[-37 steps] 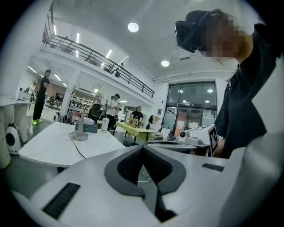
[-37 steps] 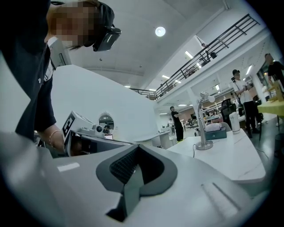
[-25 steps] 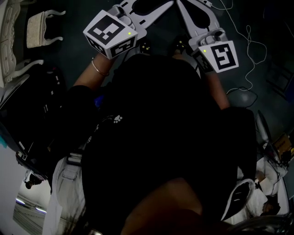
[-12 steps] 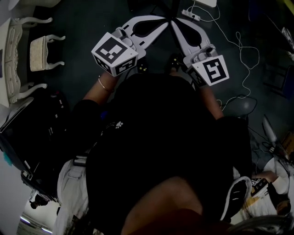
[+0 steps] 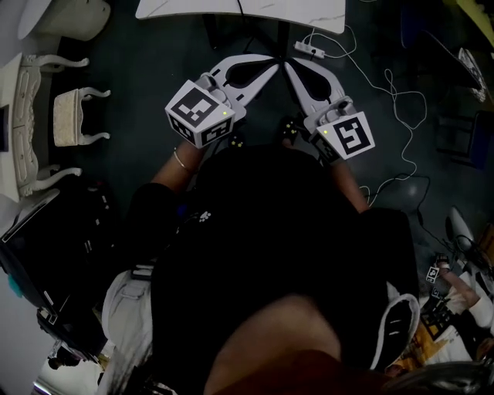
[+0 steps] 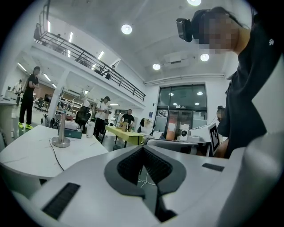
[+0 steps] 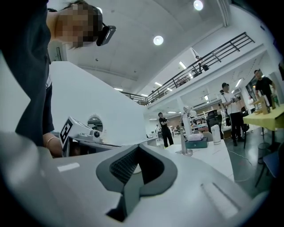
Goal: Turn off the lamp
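Note:
A silver desk lamp (image 6: pixel 61 133) with a round base stands on a white table (image 6: pixel 26 155), far left in the left gripper view. The right gripper view shows the same lamp (image 7: pixel 185 135) right of centre, well beyond the jaws. In the head view the person holds both grippers out level over the dark floor, short of the white table's edge (image 5: pixel 231 9). My left gripper (image 5: pixel 275 66) is shut with nothing in it, its tips (image 6: pixel 143 148) pressed together. My right gripper (image 5: pixel 287 65) is also shut and empty, with its jaws (image 7: pixel 138 147) closed. The two tips nearly touch each other.
A power strip (image 5: pixel 309 48) and white cables (image 5: pixel 394 100) lie on the floor ahead to the right. A white ornate stool (image 5: pixel 76 116) sits at left, a black bag (image 5: pixel 54 231) beside the person. A teal box (image 6: pixel 73 133) is next to the lamp. People stand far behind.
Both grippers have moved forward together, still shut. The white table's edge and the power strip have come into the top of the head view.

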`<state>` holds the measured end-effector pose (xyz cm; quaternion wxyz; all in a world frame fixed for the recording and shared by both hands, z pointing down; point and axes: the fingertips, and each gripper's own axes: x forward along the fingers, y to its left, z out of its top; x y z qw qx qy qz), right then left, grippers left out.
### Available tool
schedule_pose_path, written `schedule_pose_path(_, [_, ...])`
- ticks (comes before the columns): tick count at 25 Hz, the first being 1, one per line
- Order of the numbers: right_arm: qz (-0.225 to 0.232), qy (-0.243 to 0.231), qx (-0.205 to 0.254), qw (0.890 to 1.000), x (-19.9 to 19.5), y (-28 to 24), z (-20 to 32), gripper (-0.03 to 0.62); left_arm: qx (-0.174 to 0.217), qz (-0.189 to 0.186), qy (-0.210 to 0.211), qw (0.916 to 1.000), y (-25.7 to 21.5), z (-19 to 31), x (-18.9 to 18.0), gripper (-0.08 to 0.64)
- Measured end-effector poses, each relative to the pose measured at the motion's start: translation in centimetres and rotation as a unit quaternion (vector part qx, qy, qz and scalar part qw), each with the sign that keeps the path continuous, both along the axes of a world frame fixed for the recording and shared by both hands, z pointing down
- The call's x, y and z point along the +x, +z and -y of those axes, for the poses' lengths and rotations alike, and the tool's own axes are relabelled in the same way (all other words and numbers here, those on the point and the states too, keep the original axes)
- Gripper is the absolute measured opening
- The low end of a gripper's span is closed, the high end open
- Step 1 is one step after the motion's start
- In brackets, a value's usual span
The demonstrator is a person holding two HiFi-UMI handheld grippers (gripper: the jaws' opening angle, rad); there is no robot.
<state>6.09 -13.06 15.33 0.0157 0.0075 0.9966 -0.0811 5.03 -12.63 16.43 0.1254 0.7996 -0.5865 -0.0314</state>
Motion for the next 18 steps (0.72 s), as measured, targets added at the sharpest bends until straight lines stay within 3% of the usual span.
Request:
schedule_pose_path(7, [0.003, 0.0, 0.005, 1.0, -0.8, -0.1, -0.4, 0.0, 0.005, 0.004, -0.004, 1.0, -0.1, -0.5, -0.9, 0.006])
schedule_pose_path(12, [0.004, -0.004, 0.0, 1.0, -0.5, 0.2, 3.7, 0.0, 0.0, 0.005, -0.014, 0.9999, 0.2, 3.3, -0.7, 0.006])
schedule_pose_path(18, [0.0, -0.018, 0.004, 1.0, -1.1, 0.4, 4.0, 0.0, -0.004, 0.002, -0.025, 0.9997, 0.6, 3.7, -1.3, 0.008])
